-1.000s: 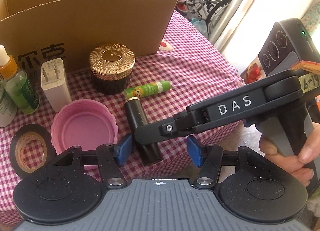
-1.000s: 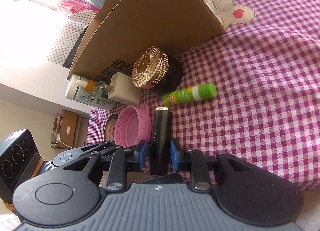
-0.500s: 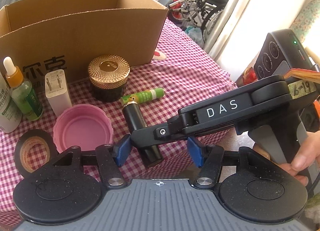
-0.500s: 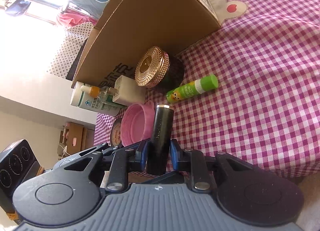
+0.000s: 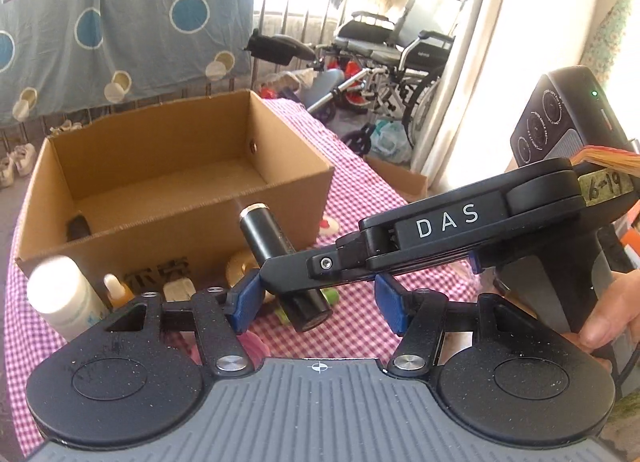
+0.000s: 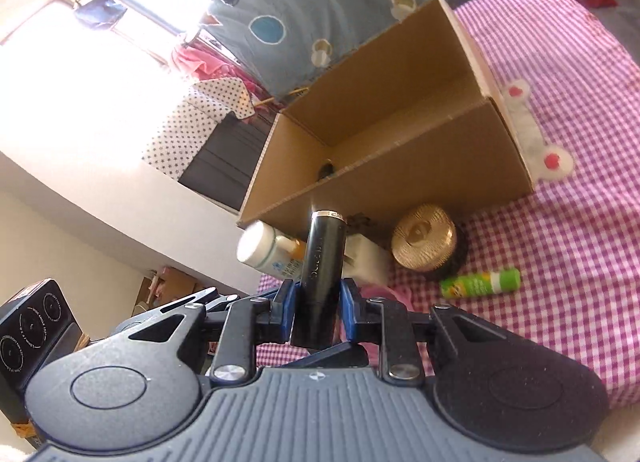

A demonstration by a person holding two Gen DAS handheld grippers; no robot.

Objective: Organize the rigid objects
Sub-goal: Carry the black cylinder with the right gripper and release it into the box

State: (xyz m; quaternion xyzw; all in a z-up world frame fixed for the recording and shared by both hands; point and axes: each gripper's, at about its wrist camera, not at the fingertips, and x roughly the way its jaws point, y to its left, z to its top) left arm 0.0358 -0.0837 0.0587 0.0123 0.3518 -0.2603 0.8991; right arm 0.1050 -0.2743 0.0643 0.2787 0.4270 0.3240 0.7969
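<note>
Right gripper (image 6: 317, 312) is clamped on one black tube (image 6: 322, 278), raised above the table (image 6: 560, 282). Left gripper (image 5: 316, 304) – fingers apart, holding nothing. Beyond: two bottles, one gold-lidded jar (image 6: 426, 248), one green stick (image 6: 480, 283) – then one box (image 6: 400, 166).

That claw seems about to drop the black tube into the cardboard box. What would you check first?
1. Grip: right claw shut on the black tube, pads on both sides: ok.
2. Tube lifted off the checked cloth: ok.
3. Cardboard box open on top: ok.
4. Room inside: one dark item in a corner, floor otherwise bare: ok.
5. Tube above the opening: not ok, it is short of the near wall.
6. Left claw open, holding nothing: ok.
</note>
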